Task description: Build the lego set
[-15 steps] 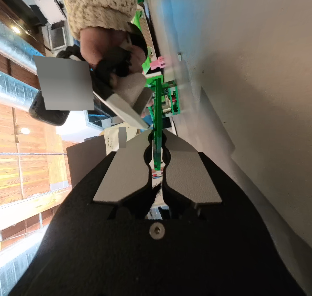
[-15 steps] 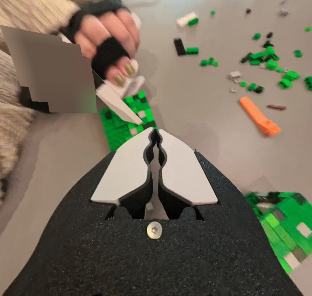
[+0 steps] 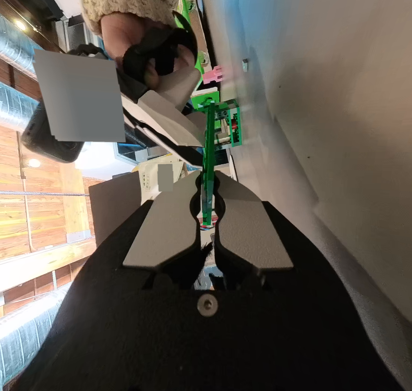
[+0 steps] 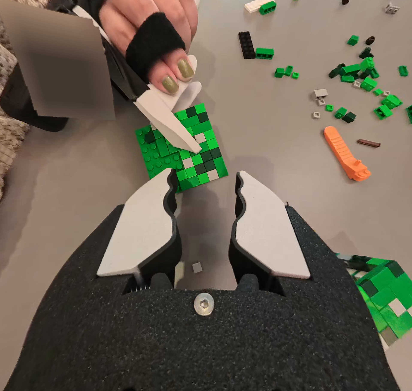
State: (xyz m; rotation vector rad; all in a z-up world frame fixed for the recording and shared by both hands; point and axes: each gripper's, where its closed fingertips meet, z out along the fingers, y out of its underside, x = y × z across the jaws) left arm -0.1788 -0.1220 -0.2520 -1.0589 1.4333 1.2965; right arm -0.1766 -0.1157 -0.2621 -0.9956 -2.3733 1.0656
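A green square plate [image 4: 194, 180], partly covered with green, dark green and grey tiles, is held low over the grey table [image 4: 278, 123]. My left gripper [image 3: 208, 175] is shut on this plate [image 3: 209, 135], seen edge-on in its own view. In the right wrist view one of its white fingers [image 4: 169, 126] lies across the plate's top, with a person's hand behind it. My right gripper [image 4: 205, 174] is open and empty at the plate's near edge, its left fingertip over the near corner. A small grey tile [image 4: 197, 268] lies on the table between its jaws.
A partly built green block model [image 4: 390, 291] stands at the lower right and also shows behind the plate [image 3: 231, 123]. An orange brick separator [image 4: 343, 157], a brown bar [image 4: 369, 143], a black plate [image 4: 246, 44] and several loose green bricks [image 4: 356, 74] lie to the right.
My right gripper has opened from shut and moved closer to the plate's near edge. My left gripper still holds the plate.
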